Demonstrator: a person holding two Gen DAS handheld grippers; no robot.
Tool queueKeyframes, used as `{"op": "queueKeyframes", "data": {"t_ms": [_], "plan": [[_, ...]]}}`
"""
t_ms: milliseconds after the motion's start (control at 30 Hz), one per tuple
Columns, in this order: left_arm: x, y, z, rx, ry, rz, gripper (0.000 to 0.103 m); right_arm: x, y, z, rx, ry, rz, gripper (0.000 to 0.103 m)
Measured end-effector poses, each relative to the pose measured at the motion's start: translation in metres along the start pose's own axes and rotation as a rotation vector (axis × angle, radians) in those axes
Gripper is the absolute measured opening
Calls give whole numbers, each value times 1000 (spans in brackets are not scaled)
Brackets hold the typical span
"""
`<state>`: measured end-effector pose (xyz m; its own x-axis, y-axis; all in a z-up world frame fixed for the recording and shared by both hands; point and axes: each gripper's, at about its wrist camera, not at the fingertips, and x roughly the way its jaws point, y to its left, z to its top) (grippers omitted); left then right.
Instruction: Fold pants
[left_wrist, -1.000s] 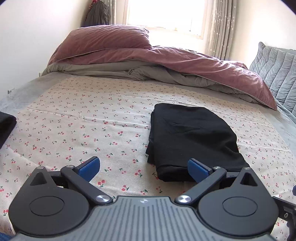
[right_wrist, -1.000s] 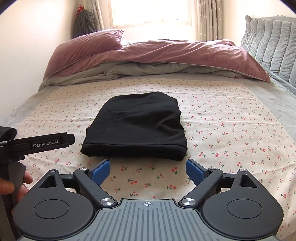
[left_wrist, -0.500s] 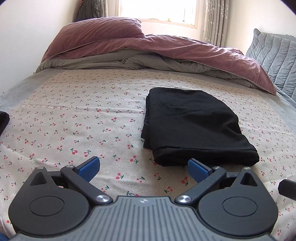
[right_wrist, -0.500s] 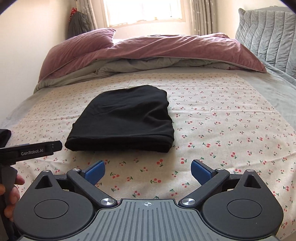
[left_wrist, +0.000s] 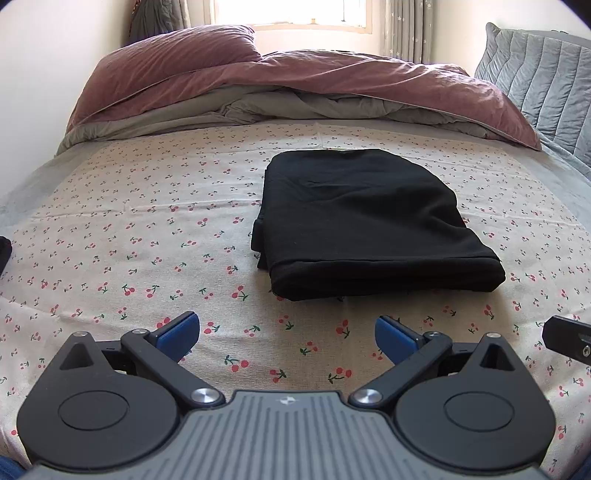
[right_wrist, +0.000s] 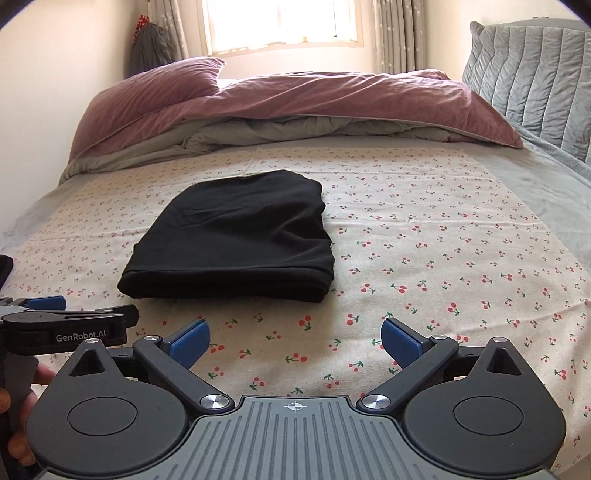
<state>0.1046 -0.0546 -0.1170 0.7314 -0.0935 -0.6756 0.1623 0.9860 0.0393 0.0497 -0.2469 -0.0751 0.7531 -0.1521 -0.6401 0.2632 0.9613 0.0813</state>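
Compared with a second ago, both grippers have drawn back from the pants and now sit a little farther off. In the left wrist view the folded bundle used to reach down to the right fingertip; now a strip of cherry-print sheet shows between them. In the right wrist view the pants have slid from centre toward the left of the frame. The fold itself looks unchanged.

One pair of black pants (left_wrist: 364, 221) lies folded into a thick rectangle near the middle of the bed, on the cherry-print sheet (left_wrist: 147, 236); its layered folded edge faces the grippers and its stacked side edges show on the left. The same bundle appears in the right wrist view (right_wrist: 236, 236).

Two grippers are present. The left gripper (left_wrist: 287, 332) hovers over the sheet in front of the pants with its blue pads spread wide and nothing between them. The right gripper (right_wrist: 294, 340) is likewise spread wide and holds nothing. The left gripper's body, marked GenRobot.AI, shows at the left edge of the right wrist view, held by the person's left hand (right_wrist: 22, 406).

At the head of the bed lie one mauve pillow (left_wrist: 173, 59), one mauve duvet (left_wrist: 369, 79) with a grey underside, and one quilted grey cushion (left_wrist: 543, 70) on the right. One more dark item (left_wrist: 4, 251) peeks in at the left edge; what it is cannot be told.
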Motion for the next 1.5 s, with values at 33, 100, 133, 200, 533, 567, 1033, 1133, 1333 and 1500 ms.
{"op": "queueKeyframes", "data": {"t_ms": [33, 100, 133, 200, 533, 567, 1033, 1133, 1333, 1500], "plan": [[0, 0, 0, -2, 0, 4, 103, 1, 0, 0, -4, 1, -9, 100], [1, 1, 0, -6, 4, 8, 103, 2, 2, 0, -10, 0, -23, 100], [2, 2, 0, -8, 4, 11, 103, 2, 2, 0, -11, 0, -24, 100], [1, 2, 1, -8, 2, 18, 103, 3, 2, -1, -9, 2, -24, 100], [2, 4, 1, -11, 16, 33, 103, 8, 7, -2, -26, 7, -45, 100], [2, 5, 1, -13, 14, 36, 103, 8, 8, -3, -27, 8, -44, 100], [-3, 0, 1, 22, -7, 33, 103, 13, 11, -4, -43, 16, -55, 100], [-3, 1, 1, 22, -6, 33, 103, 13, 11, -4, -40, 15, -55, 100], [-3, 0, 0, 27, -5, 31, 103, 13, 11, -4, -39, 15, -56, 100], [-3, 0, 0, 26, -4, 22, 103, 14, 12, -4, -39, 16, -55, 100]]}}
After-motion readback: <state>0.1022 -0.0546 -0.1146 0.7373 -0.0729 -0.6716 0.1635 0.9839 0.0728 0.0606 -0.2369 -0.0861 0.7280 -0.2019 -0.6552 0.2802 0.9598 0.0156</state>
